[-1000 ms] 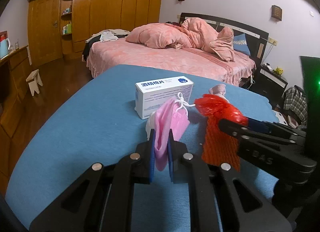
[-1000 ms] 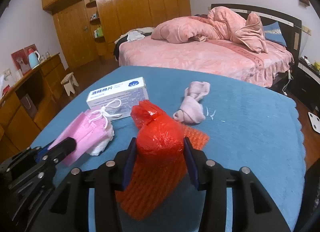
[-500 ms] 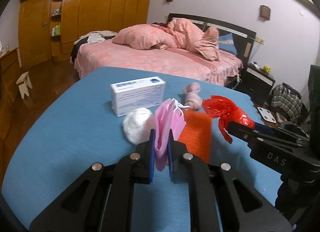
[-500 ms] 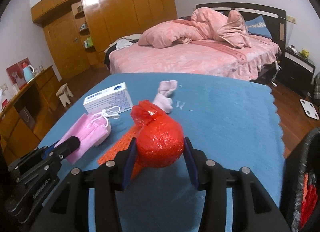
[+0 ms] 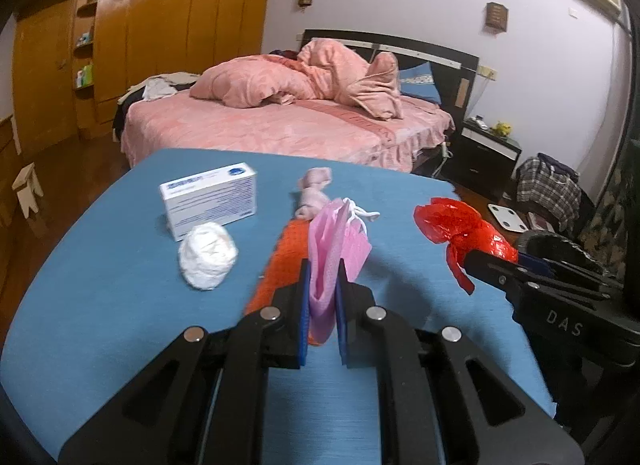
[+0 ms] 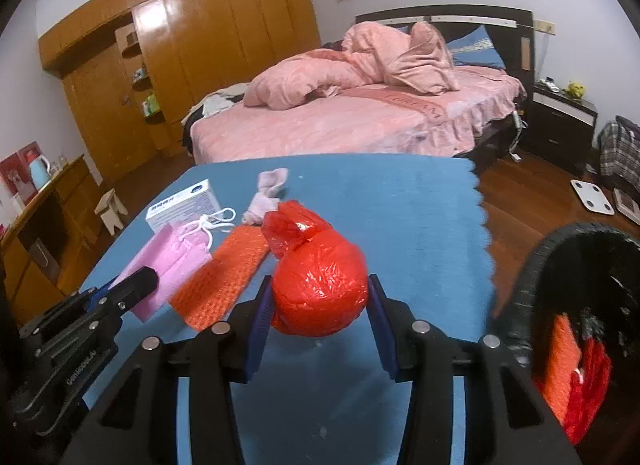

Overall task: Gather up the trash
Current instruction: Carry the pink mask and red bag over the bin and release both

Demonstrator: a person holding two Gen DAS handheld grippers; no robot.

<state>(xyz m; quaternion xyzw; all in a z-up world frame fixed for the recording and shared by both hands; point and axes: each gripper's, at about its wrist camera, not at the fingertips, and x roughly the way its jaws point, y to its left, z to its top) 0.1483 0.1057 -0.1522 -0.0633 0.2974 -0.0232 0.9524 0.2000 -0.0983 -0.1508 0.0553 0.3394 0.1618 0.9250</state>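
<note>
My left gripper point(image 5: 320, 277) is shut on a pink face mask point(image 5: 336, 241), lifted above the blue table point(image 5: 100, 273). Its white ear loops dangle at the top. My right gripper point(image 6: 318, 301) is shut on a knotted red plastic bag point(image 6: 320, 277), also held clear of the table. That red bag point(image 5: 460, 225) shows at the right of the left wrist view. A black trash bin point(image 6: 536, 265) with orange and red trash inside stands at the right, below the table edge. An orange mesh sheet point(image 6: 224, 273), a white wad point(image 5: 206, 251) and a pink tissue twist point(image 5: 314, 193) lie on the table.
A white and blue box point(image 5: 212, 195) stands at the table's far left. Beyond the table are a pink bed point(image 6: 340, 121), a wooden wardrobe point(image 6: 180, 45) and a dark nightstand point(image 6: 560, 117). A white scale point(image 6: 592, 195) lies on the wood floor at right.
Both grippers have swung to the right with the mask and the red bag. The orange mesh and white wad came out from behind them, and the black bin has entered the right wrist view.
</note>
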